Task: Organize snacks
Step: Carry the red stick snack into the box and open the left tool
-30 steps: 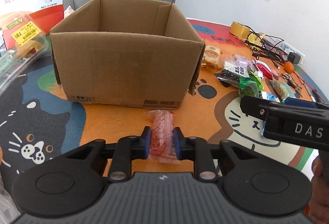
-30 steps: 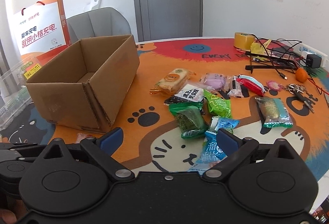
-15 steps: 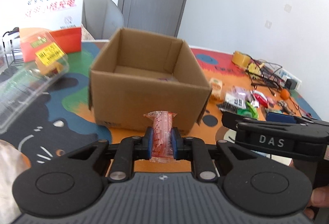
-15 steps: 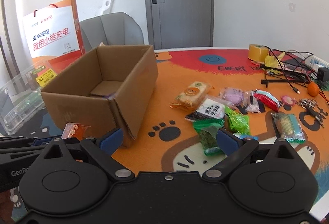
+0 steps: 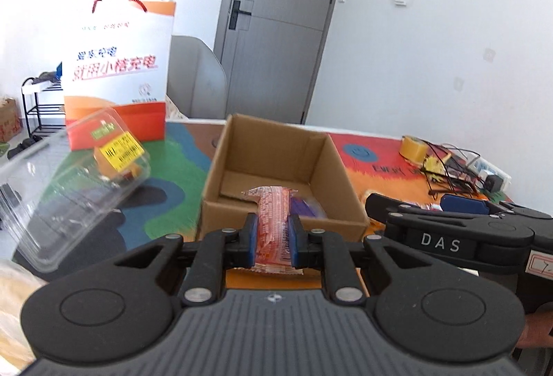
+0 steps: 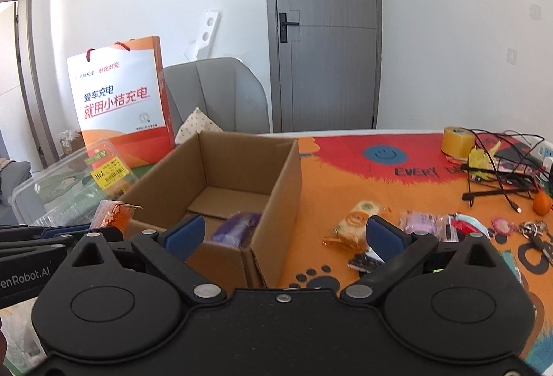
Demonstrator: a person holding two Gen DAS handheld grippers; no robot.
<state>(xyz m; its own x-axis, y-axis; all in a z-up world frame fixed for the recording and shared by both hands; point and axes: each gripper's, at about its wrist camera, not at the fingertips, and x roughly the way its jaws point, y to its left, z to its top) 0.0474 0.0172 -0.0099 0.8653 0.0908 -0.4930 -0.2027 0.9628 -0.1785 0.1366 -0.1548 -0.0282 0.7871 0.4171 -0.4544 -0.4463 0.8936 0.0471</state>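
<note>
So the left tongs (image 5: 271,237) are clamping down on an orange-red snack packet (image 5: 273,227), blue pads pressed tight on both its sides, and they're holding it up in the air right at the near edge of the cardboard box (image 5: 276,168). A purple snack (image 5: 304,208) is already lying inside the box on its floor. The right tongs (image 6: 287,234) are spread wide with nothing between them, hanging over the box's near right corner, just beside the left ones.

Compared to half a second ago, the left tongs are sitting higher and closer, so you're looking down into the box now instead of at its front wall. A second ago the packet was down low by the table (image 6: 345,179). The other snacks (image 6: 356,224) are lying scattered on the table, right of the box.
</note>
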